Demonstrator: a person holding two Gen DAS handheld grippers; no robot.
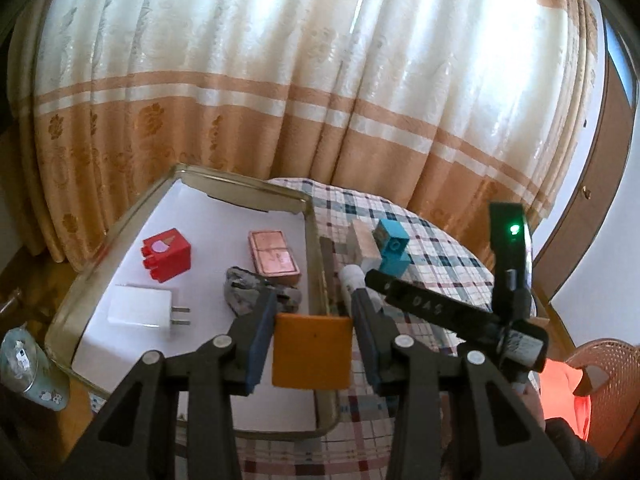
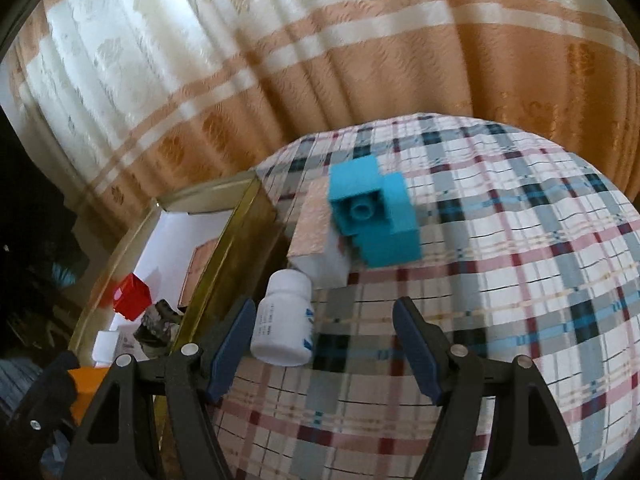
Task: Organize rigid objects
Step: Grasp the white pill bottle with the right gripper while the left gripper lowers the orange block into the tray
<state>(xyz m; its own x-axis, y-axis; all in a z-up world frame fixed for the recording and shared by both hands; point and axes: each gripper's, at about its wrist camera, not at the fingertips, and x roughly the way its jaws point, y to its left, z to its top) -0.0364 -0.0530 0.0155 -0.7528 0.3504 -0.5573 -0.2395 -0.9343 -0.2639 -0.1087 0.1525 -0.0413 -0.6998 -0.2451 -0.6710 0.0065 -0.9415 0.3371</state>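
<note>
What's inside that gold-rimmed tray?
In the tray: red block, white charger, copper box, grey rock. The held orange block hides part of its floor.

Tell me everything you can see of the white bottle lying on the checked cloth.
The white bottle is a small plastic-looking pill bottle with a white cap and a label bearing small print and blue marks. It lies on its side on the checked cloth, cap pointing away towards the foil-topped box, close beside the tray wall. Whether it touches box or tray is unclear. The right claw is open around it, nearer its left finger; nothing grips it.
</note>
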